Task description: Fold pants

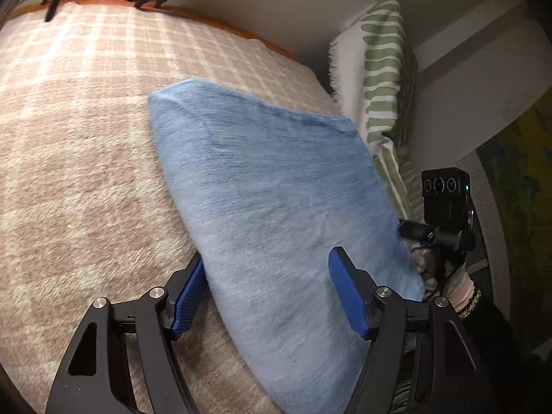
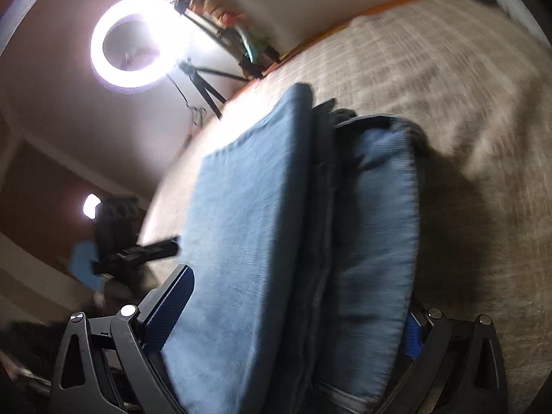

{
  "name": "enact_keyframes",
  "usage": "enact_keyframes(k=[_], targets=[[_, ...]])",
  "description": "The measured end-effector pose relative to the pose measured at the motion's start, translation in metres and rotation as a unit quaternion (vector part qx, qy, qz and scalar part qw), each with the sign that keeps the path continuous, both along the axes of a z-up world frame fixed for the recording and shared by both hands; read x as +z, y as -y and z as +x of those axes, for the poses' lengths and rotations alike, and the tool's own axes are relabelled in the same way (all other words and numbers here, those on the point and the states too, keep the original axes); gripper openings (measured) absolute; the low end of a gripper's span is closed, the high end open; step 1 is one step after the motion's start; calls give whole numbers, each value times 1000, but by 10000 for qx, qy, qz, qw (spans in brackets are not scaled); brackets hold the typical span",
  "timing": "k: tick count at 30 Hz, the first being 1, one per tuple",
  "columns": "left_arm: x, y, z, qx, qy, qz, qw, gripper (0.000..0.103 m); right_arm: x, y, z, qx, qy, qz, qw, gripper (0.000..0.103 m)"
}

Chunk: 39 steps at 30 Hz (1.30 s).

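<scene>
Blue denim pants lie folded, layers stacked.

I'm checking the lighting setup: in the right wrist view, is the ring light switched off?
No, the ring light glows bright white on its tripod beyond the folded pants.

Folded blue pants on checked blanket; left gripper wide apart
</scene>
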<state>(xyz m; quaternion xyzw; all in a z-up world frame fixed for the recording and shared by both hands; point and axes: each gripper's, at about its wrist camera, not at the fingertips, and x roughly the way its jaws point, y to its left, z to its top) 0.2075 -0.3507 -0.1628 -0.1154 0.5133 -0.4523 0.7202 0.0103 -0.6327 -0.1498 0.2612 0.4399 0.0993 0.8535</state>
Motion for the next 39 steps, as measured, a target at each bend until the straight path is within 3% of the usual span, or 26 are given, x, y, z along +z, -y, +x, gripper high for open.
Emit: enact_keyframes(k=[2,3,4,6,9,14,21,27,32,39], targets=[[1,7,2,-12,-36,-76,10000,65,2,-14,8,-16,-182,-468,9987,83],[1,10,2,-17,-37,-84,10000,55,4,-17,10,-77,-263,-641,9976,72],[0,11,3,-16,-19,-75,10000,50,6,-18,11,-148,-296,-666,9972,66],[-1,13,4,-12,19,-105,9999,37,11,-15,9,-373,-308,-623,9969,41],[4,14,5,-71,155,-212,9996,27,20,-18,7,-489,-353,-867,9944,31],[19,22,6,-275,470,-263,9982,22,38,-44,19,-546,-376,-1741,9825,26],[40,29,22,-357,682,-460,9960,19,79,-63,29,-556,81,-2437,9682,24],[68,51,57,-436,1115,-556,9913,16,109,-53,59,-718,440,-2741,9580,23],[90,75,110,-339,1393,-628,9877,16,130,-34,101,-926,692,-2949,9485,23],[107,106,176,-282,1797,-487,9821,15,135,3,172,-1265,765,-2999,9424,23]])
